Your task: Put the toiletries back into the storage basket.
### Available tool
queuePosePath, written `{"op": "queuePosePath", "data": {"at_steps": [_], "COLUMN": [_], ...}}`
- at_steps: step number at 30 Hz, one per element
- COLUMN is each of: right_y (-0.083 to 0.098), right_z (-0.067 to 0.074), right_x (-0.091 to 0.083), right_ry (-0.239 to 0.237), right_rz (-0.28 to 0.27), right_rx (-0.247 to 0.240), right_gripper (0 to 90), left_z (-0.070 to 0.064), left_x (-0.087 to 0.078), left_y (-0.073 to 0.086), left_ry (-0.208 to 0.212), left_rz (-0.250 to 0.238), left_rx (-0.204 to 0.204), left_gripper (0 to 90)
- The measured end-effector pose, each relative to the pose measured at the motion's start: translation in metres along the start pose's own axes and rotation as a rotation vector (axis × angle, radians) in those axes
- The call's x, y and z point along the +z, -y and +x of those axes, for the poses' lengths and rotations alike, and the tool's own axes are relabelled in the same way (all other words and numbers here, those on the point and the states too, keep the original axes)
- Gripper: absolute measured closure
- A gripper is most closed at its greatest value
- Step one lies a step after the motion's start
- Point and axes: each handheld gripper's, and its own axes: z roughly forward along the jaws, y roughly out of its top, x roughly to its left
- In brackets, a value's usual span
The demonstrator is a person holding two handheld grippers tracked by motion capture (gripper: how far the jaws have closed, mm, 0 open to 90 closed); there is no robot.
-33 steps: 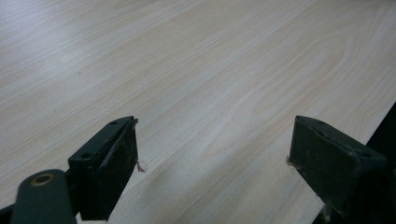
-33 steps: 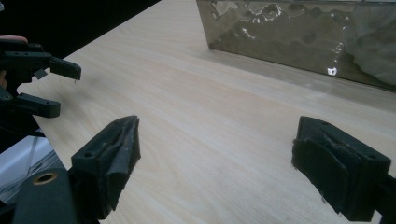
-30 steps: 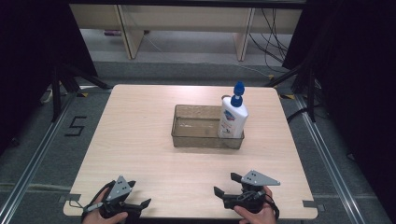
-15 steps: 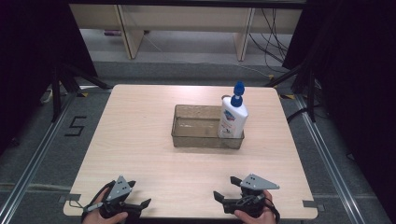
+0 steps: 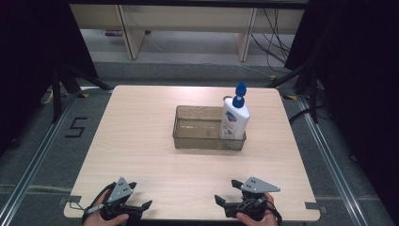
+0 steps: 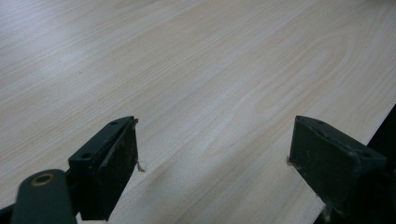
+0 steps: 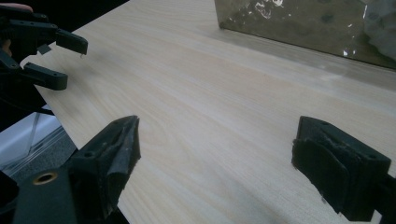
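From the high view we see the pale wooden bench (image 5: 141,141) with a clear, brownish-tinted bin (image 5: 197,129) standing a little right of its middle. Inside the bin, at its right end, a white bottle (image 5: 235,120) with a blue cap stands upright. At the near edge, the left gripper (image 5: 141,208) sits in a hand at the near left corner, and the right gripper (image 5: 225,203) sits in a hand at the near right. Both lie well apart from the bin and from each other, jaws pointing inward across the bench.

On to the left gripper view: we look along the left gripper (image 6: 212,154), its two black jaws spread wide with nothing between them but bare wood grain.

Now the right gripper view: the right gripper (image 7: 215,149) is also spread wide and holds nothing. Beyond it, at the far right, we catch the near wall of the bin (image 7: 299,23). At the far left, the left gripper (image 7: 65,63) shows with its jaws parted, over the bench edge.
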Motion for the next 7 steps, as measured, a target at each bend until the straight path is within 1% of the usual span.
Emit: {"op": "queuePosePath", "data": {"at_steps": [3,4,5,7], "right_y": [0.0,0.0001,0.0002,0.0005], "right_z": [0.0004,0.0032,0.0013,0.001], "right_x": [-0.0016,-0.0024,-0.0007,0.0], "right_ry": [0.0,-0.003,-0.002,0.003], "right_rz": [0.011,0.024,0.0,-0.006], "right_rx": [0.005,0.038,0.006,-0.002], "right_gripper": [15.4,15.4,15.4,15.4], "left_z": [-0.0001,-0.0001,0.0,-0.0006], "left_x": [0.0,-0.0001,0.0,0.0004], "left_y": [-0.0001,-0.0001,0.0,0.0004], "left_ry": [0.001,0.001,0.0,-0.001], "left_rz": [0.001,0.0,0.0,-0.006], "left_rx": [0.002,0.001,0.0,-0.002], "left_gripper": [14.9,14.9,14.9,14.9]}}
